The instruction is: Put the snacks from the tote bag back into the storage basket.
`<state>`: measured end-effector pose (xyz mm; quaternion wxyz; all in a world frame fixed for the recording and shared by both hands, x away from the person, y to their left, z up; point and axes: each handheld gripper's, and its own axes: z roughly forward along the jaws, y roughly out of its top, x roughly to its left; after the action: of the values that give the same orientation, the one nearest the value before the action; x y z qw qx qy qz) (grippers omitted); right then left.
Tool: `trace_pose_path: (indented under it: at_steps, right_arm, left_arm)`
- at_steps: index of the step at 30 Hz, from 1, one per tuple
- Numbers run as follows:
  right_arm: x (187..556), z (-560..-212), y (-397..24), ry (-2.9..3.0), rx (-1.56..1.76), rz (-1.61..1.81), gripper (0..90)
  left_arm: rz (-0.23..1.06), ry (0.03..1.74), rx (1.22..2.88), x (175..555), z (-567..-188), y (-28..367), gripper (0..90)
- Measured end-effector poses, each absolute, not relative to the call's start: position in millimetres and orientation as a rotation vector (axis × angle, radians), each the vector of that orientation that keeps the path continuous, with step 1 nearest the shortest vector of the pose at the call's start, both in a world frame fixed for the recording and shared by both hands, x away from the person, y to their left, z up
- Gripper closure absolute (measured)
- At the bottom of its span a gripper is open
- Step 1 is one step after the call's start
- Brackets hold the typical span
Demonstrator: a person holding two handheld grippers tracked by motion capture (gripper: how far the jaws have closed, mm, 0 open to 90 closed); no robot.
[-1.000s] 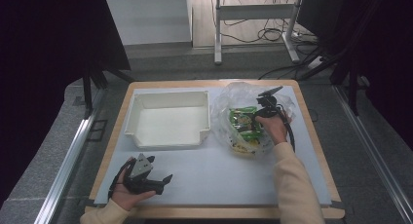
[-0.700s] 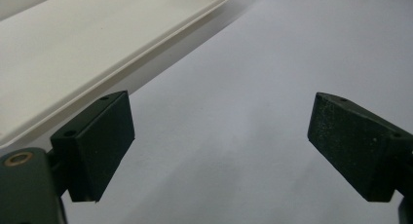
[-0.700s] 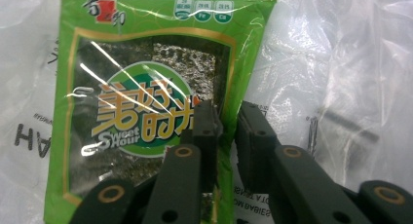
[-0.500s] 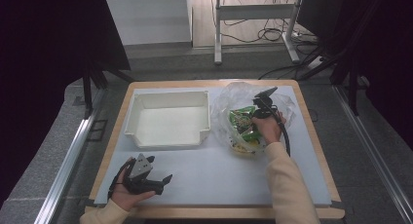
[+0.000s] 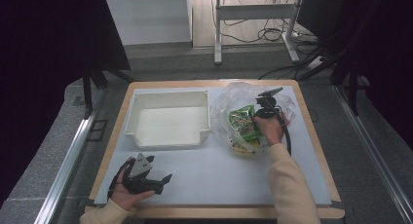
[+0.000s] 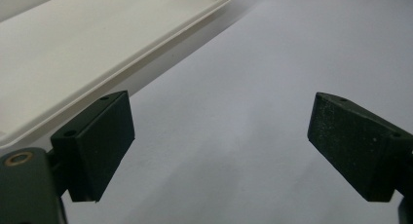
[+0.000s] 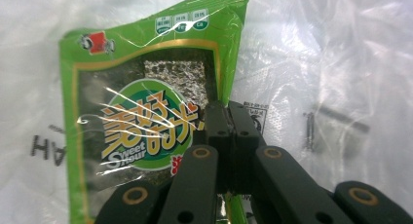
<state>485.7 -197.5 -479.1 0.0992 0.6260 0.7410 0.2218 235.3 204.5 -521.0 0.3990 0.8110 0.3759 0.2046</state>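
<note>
The right gripper (image 7: 229,118), its jaws having just been closing, is pinching a green snack packet (image 7: 146,131) inside the plastic bag (image 5: 234,95) near the table's (image 5: 219,185) right edge; the left gripper (image 6: 221,151) is resting spread at the near-left corner.

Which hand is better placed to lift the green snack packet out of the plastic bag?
Right. Its claw has just closed on the green snack packet; the left claw rests open beside the white tray.

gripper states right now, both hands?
Left gripper: open, nothing between the jaws, over the white mat.
Right gripper: jaws just closed, shut on the green snack packet in the clear plastic bag.
</note>
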Motion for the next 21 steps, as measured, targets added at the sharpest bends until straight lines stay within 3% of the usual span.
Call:
trace_pose_path:
  at_steps: [21]
  right_arm:
    - [454.3,-425.0,-230.6,2.044,1.779,0.965,90.0]
  left_arm:
    - [0.522,0.954,2.054,235.5,-521.2,205.2,9.7]
